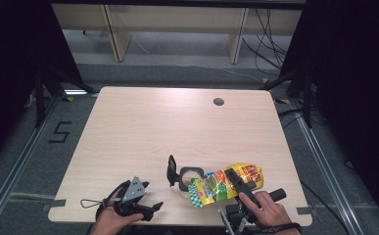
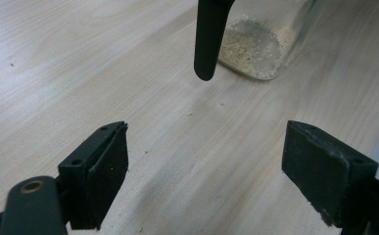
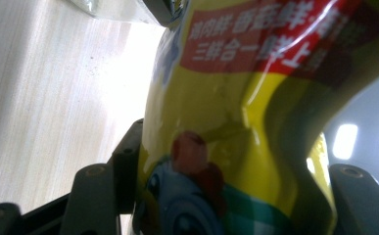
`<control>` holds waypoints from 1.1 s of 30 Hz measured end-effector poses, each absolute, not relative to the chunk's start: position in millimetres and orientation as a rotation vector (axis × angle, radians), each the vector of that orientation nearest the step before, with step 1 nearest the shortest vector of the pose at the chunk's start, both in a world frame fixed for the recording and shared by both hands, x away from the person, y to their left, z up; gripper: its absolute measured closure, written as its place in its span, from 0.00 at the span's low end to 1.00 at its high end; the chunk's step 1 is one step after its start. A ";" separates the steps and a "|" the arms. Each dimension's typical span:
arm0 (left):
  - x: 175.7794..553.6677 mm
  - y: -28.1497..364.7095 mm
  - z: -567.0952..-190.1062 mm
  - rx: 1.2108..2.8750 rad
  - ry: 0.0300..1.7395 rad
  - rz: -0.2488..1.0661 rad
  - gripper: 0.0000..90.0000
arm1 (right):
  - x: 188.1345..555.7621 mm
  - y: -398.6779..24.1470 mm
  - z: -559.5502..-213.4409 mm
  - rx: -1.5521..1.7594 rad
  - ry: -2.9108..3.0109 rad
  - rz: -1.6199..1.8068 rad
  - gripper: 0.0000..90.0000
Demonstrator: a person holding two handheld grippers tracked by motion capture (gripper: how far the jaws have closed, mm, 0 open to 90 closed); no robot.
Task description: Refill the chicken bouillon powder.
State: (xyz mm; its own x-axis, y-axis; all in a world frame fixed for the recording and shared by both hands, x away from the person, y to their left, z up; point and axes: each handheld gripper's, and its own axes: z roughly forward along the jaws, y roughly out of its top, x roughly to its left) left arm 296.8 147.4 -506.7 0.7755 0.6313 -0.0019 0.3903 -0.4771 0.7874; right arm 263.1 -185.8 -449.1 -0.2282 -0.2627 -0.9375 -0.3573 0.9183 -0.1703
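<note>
high view: the right gripper (image 1: 237, 180) clamps a yellow seasoning pouch (image 1: 226, 184), tipped so its mouth sits at the glass jar (image 1: 190, 177) just ahead of it; the left gripper (image 1: 150, 208) waits off to the side. left gripper view: jaws wide apart, nothing between, jar ahead with granules inside. right gripper view: the pouch (image 3: 236, 147) buckles between the jaws. looks soft, crinkly, slippery, so grip mid-body, gently.
</note>
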 end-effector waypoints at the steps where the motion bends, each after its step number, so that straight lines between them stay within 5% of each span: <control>1: 296.8 147.4 -506.7 2.130 0.758 0.367 0.19 | 262.8 -185.9 -451.0 -0.438 1.833 0.100 0.46; 33: 298.3 149.2 -505.1 2.140 0.729 0.379 0.19 | 262.9 -187.3 -449.9 -0.419 1.855 0.126 0.46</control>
